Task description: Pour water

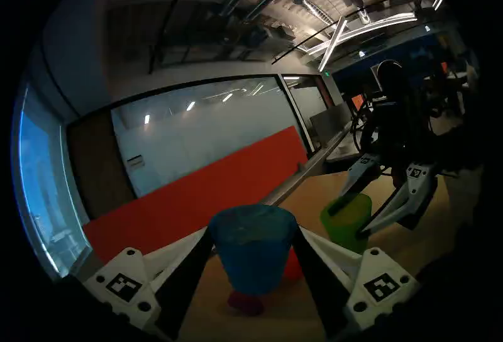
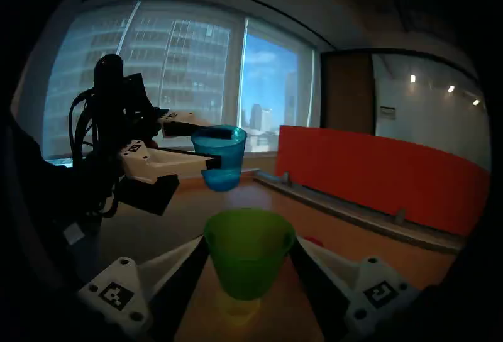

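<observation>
Translucent blue cup (image 1: 253, 248) upright, green cup (image 2: 249, 260) upright, well apart

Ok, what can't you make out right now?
Water in the blue cup: both views, its tinted wall and rim hide the inside.
Water in the green cup: same, both views.
Red object: left gripper view, partly behind the blue cup, too dim to name.

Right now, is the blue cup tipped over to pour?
No, in the right gripper view the blue cup stands upright with its rim level, held by the left claw.
</observation>
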### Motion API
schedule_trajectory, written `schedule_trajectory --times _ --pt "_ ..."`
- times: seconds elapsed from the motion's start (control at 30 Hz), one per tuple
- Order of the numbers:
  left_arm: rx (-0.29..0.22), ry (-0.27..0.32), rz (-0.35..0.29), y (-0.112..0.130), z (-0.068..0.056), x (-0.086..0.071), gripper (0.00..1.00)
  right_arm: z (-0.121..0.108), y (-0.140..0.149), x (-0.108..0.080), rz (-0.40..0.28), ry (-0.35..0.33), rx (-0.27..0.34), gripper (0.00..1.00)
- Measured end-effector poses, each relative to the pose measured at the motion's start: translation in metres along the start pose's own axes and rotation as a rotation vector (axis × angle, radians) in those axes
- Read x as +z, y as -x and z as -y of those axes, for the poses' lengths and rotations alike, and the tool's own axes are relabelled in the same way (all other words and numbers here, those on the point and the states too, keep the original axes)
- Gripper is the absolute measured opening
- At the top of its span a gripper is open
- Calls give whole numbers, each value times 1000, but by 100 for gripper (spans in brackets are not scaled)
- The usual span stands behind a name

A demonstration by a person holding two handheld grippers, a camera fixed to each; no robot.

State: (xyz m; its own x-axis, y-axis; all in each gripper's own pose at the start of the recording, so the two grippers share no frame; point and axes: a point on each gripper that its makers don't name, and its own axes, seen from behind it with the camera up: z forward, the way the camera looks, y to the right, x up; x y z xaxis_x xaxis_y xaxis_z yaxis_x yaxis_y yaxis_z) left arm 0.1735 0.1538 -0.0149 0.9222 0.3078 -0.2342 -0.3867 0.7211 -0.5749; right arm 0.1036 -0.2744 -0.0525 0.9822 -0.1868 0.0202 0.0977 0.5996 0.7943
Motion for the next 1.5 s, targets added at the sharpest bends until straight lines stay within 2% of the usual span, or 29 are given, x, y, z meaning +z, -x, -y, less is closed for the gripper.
schedule_trajectory --times 0.87,1.5 --pt "225 -18 -12 -33 8 5 87 23 -6 21 -27 -71 15 91" --pt "364 -26 -12 -44 3 3 87 29 -6 27 -26 -90 17 91"
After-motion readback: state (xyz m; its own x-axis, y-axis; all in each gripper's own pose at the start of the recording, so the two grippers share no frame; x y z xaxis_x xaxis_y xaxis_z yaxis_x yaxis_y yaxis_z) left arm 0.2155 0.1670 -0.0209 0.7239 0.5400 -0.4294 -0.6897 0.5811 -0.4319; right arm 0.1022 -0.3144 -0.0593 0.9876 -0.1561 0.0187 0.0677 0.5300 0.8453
